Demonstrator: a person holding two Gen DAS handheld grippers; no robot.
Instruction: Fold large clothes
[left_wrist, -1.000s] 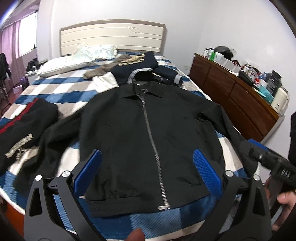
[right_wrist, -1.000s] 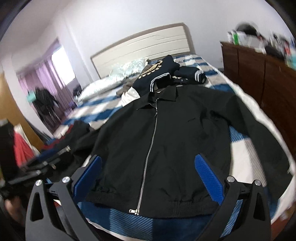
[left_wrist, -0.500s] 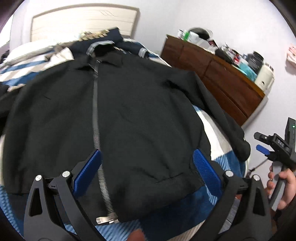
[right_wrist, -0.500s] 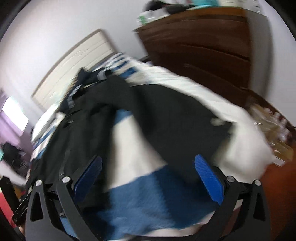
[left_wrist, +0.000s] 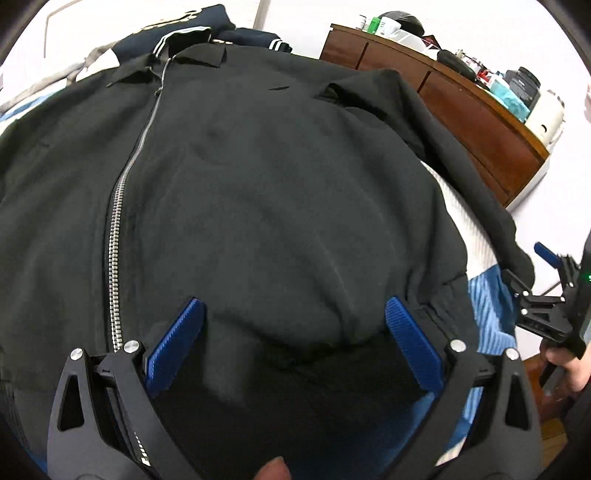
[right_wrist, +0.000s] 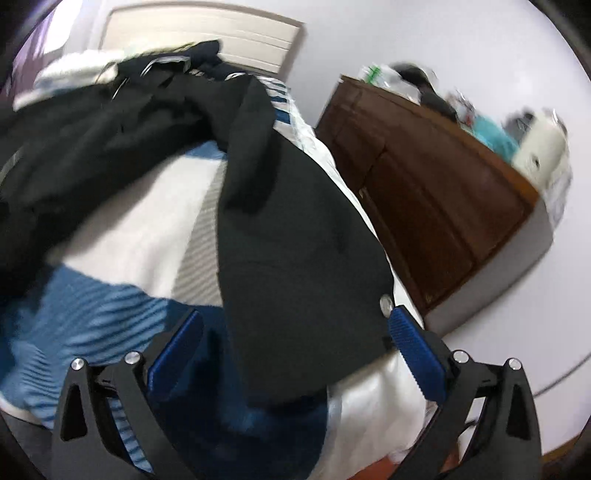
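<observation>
A black zip jacket (left_wrist: 258, 184) lies face up on the bed, collar at the far end. My left gripper (left_wrist: 293, 343) is open, low over the jacket's right front near the hem, blue pads either side of a fabric bulge. My right gripper (right_wrist: 295, 347) is open over the jacket's right sleeve (right_wrist: 295, 240), which runs down the bed's right edge with a silver snap at the cuff. The sleeve end lies between its open jaws. The right gripper also shows in the left wrist view (left_wrist: 546, 291), at the far right.
The bed has a blue and white striped cover (right_wrist: 92, 314). A navy jacket (left_wrist: 207, 22) lies beyond the collar. A brown wooden dresser (left_wrist: 461, 107) with clutter on top stands right of the bed, a narrow gap between them. The headboard (right_wrist: 207, 33) is at the far end.
Both grippers moved forward and lower onto the jacket. The left one came close over the right front; the right one swung right to the sleeve at the bed's edge. Both stayed open.
</observation>
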